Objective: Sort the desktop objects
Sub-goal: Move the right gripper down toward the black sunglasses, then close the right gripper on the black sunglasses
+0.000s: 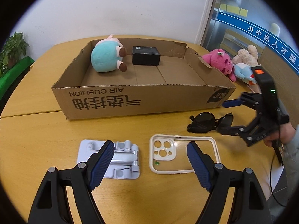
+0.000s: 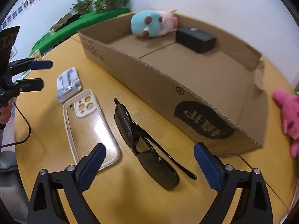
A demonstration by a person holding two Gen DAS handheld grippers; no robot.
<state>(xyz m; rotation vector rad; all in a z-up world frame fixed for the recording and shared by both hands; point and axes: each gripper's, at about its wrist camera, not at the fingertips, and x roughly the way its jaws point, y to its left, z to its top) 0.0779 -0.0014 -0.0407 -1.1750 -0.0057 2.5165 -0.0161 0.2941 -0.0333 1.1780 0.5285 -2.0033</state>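
1. Both grippers hang above the yellow table [image 1: 37,134] with nothing between their fingers. The left gripper [image 1: 150,160] has its jaws spread wide, one blue pad above the grey folding phone stand [image 1: 123,158] and the other above the clear phone case [image 1: 179,153].
2. The right gripper [image 2: 149,166] is likewise spread wide, its fingers on either side of the black sunglasses [image 2: 147,141], which lie folded on the table just in front of the cardboard box [image 2: 149,78]. From the left wrist view this gripper [image 1: 227,116] sits at the right, one finger near the box corner and the other by the sunglasses [image 1: 209,122].
3. The phone case [image 2: 89,127] lies flat between the stand [image 2: 68,84] and the sunglasses, camera cut-outs toward the box.
4. Inside the shallow open box [image 1: 130,100] rest a teal and pink plush toy [image 1: 108,56] and a small black box [image 1: 146,55], side by side near the far wall.
5. Beyond the right end of the box, on the table, lie a pink plush [image 1: 220,63] and a beige plush [image 1: 246,56] close together.
6. Green potted plants [image 2: 104,0] stand past the table's far left edge.
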